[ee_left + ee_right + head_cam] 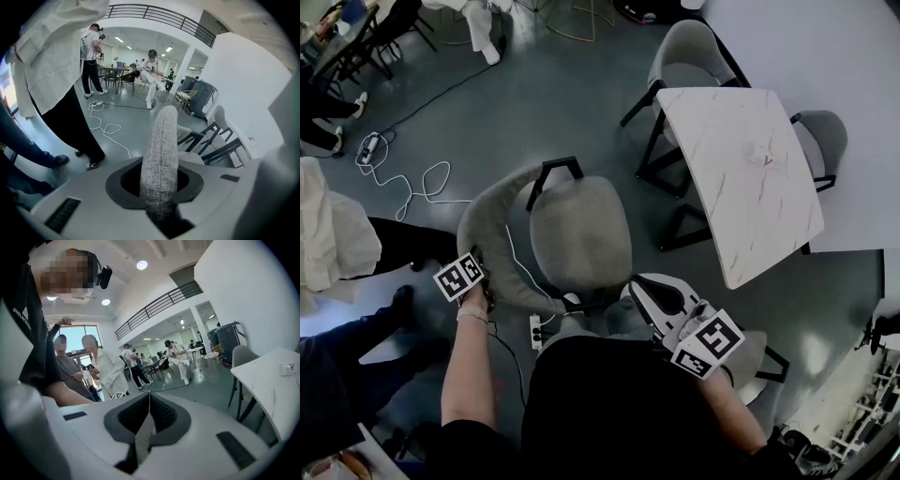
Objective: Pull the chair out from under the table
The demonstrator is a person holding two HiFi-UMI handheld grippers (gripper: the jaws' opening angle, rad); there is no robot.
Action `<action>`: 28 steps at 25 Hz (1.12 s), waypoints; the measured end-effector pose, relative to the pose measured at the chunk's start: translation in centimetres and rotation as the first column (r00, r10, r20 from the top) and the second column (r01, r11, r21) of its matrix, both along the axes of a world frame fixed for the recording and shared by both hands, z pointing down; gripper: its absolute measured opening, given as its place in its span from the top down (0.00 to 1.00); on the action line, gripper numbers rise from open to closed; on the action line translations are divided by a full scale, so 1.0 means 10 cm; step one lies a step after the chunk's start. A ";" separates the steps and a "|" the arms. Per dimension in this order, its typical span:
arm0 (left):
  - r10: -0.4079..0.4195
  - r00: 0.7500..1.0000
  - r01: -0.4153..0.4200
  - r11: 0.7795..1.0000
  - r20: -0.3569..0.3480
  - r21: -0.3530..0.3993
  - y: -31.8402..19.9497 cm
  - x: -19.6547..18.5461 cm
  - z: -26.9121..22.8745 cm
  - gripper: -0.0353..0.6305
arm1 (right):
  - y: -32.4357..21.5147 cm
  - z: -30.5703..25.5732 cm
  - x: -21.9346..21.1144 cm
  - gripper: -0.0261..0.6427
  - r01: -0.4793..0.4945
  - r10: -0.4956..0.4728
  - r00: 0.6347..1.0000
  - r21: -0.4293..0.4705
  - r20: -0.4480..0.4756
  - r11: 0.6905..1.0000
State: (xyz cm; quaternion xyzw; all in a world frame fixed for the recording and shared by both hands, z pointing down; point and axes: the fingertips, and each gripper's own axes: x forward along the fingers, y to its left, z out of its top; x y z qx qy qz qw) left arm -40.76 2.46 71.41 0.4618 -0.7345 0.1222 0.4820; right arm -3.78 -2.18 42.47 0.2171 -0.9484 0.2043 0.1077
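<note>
The grey upholstered chair [581, 230] stands on the floor to the left of the white marble-look table [741, 178], away from its edge. My left gripper [485, 284] is shut on the chair's curved backrest [487, 220]. In the left gripper view the fabric rim of the backrest [160, 150] runs upright between the jaws of the left gripper [159, 187]. My right gripper [637, 287] hovers close to my body, right of the chair. In the right gripper view the right gripper [148, 397] has its jaws together with nothing between them, and the table [272, 380] shows at the right.
Two more grey chairs [689, 52] [825, 136] stand at the table's far and right sides. A power strip [536, 330] and a white cable [412, 183] lie on the floor near the chair. People stand at the left [337, 234] and farther back [91, 56].
</note>
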 end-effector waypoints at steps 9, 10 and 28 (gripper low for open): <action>-0.067 0.998 0.067 0.998 0.011 -0.013 0.35 -0.34 -0.02 0.81 | 0.04 0.00 -0.22 0.94 0.057 -0.057 0.998 -0.009 0.013 0.998; -0.073 0.997 0.073 0.997 0.012 -0.014 0.38 -0.37 -0.02 0.81 | 0.04 0.01 -0.24 0.94 0.062 -0.062 0.998 -0.011 0.014 0.998; -0.205 0.979 0.205 0.978 0.013 -0.032 1.09 -0.78 -0.04 0.81 | 0.23 0.01 -0.49 0.94 0.140 -0.139 0.990 -0.014 0.030 0.990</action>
